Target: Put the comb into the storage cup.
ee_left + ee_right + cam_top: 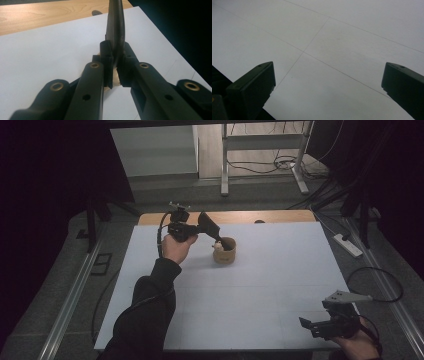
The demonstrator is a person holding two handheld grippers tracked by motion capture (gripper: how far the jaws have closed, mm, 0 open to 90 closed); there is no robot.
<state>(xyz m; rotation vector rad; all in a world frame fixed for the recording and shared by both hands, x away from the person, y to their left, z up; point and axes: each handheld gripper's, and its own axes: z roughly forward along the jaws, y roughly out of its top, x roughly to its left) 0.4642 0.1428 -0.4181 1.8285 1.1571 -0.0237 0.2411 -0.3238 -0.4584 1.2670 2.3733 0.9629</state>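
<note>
Two grippers are in play, but the work sits with your left gripper (216, 240), whose jaws are pinched tight on a small pale object (218, 246) right at the mouth of the wooden cup (224, 251). In the left gripper view the pads (107, 62) press together on something thin and tan, with a dark upright blade-like piece (115, 30) rising just beyond them; what that piece is cannot be told from here. The cup stands upright near the middle of the white table cover (260, 285), towards its far edge, and the pale object is at its rim on the side nearest your left hand (176, 247).

Treat that piece as light and small: it will likely slip or twist if your pinch loosens, so keep the hold square across its middle rather than at an edge. The cup looks stiff, light and easy to tip; avoid dragging the jaws against its wall, and lower straight through the opening.

Your right gripper (306, 324) rests at the near right corner, well apart from the cup, its jaws spread wide over bare cover and holding nothing. It could steady the cup by its outer wall if it starts to slide.
</note>
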